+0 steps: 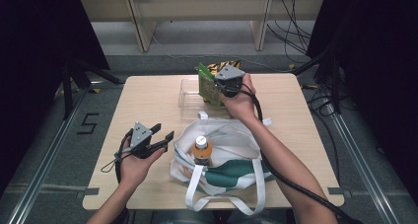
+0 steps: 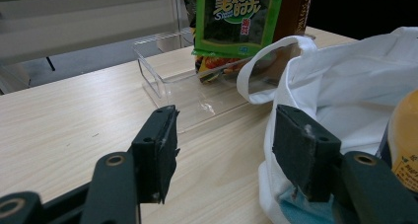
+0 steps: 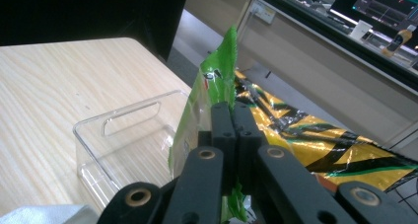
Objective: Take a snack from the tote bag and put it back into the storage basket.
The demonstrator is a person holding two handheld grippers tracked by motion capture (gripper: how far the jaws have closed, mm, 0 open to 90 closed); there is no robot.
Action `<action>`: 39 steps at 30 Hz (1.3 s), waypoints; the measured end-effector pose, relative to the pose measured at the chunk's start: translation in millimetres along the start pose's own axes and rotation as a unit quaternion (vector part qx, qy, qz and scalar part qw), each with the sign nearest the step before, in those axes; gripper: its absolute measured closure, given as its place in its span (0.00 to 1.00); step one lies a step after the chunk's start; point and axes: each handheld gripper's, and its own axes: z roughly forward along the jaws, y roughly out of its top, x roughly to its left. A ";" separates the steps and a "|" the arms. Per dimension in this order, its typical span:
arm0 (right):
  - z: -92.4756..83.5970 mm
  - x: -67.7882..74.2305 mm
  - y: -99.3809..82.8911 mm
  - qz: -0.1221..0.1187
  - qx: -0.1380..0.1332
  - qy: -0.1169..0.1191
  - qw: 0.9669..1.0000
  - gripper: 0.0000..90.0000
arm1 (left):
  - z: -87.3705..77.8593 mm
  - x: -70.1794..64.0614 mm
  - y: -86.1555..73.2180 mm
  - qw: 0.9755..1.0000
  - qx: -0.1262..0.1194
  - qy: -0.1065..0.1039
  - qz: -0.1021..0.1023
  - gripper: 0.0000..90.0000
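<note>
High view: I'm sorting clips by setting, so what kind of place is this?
Probably an office or lab set up for recording, not a home: a lone wooden table ringed by dark screens, loose cables on the floor, and desks with a monitor behind.

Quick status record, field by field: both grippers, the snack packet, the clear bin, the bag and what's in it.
left gripper: open, holding nothing, beside the white bag
right gripper: shut on green snack packet
green snack packet: upright, at the clear bin's right end
clear bin: on the table's far side, other packets at that same end
white bag: lying open, near edge
bottle: inside white bag, cap showing
</note>
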 end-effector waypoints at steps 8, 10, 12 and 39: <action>0.4 1.2 -3.7 0.000 0.014 0.000 1.000 1.00 | 0.2 -0.3 0.0 1.000 0.000 -0.001 0.001 0.47; 0.8 1.4 -4.9 0.000 0.016 0.001 1.000 1.00 | 0.1 -0.5 0.0 1.000 0.000 -0.001 -0.001 0.47; 1.5 0.7 -6.9 0.003 0.018 0.002 1.000 1.00 | -0.1 -0.4 0.1 1.000 -0.001 0.000 -0.001 0.47; 11.0 4.1 -31.7 -0.002 0.095 0.023 0.995 1.00 | 0.3 -0.5 -0.3 1.000 0.001 0.000 0.001 0.47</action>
